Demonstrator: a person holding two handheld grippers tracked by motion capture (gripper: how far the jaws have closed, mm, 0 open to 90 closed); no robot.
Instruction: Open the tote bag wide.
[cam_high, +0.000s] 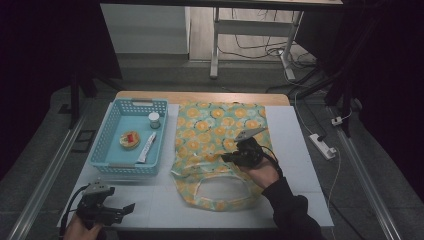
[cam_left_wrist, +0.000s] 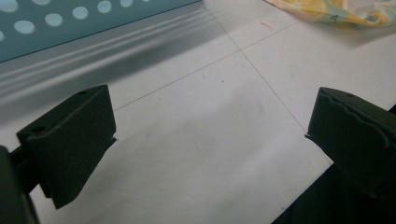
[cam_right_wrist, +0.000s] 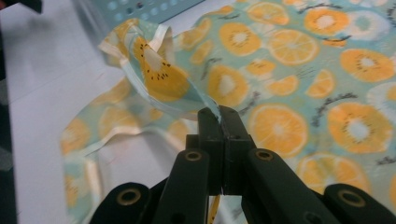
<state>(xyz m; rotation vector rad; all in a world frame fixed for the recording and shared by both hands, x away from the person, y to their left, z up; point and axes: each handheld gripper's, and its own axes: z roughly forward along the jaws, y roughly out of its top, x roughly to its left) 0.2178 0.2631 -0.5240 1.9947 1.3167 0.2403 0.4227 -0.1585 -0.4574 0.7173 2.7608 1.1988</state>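
Fruit-print tote bag (cam_high: 220, 150) lies flat on the white table top (cam_high: 300, 165), roughly centre, just right of the blue basket (cam_high: 107, 145); its handle loop end faces the person, its closed end points toward the far edge. Print: orange and kiwi slices on pale teal. Right gripper (cam_high: 227, 157) sits over the bag's middle, jaws clamped tight on a fold of the fabric; in the right gripper view the pads (cam_right_wrist: 209, 122) meet with the bag's edge (cam_right_wrist: 163, 79) pinched between them, and that edge stands up off the table in a ridge while the rest of the cloth lies flat. The pinched part is the upper layer near the bag's opening, on the side toward the basket. The person's right hand (cam_high: 262, 172) and dark sleeve (cam_high: 292, 212) come in from the bottom edge behind this gripper. Left gripper (cam_high: 127, 207) rests low at the near left corner of the table, in front of the basket and well apart from the bag; its jaws stand wide, nothing between them, bare table surface below them in the left gripper view. Basket contents: small white-lidded jar (cam_high: 154, 120) at the far end, round tin with red-and-yellow top (cam_high: 130, 140) in the middle, white tube (cam_high: 147, 147) lying lengthwise beside it. Power strip (cam_high: 322, 146) on the floor right of the table.
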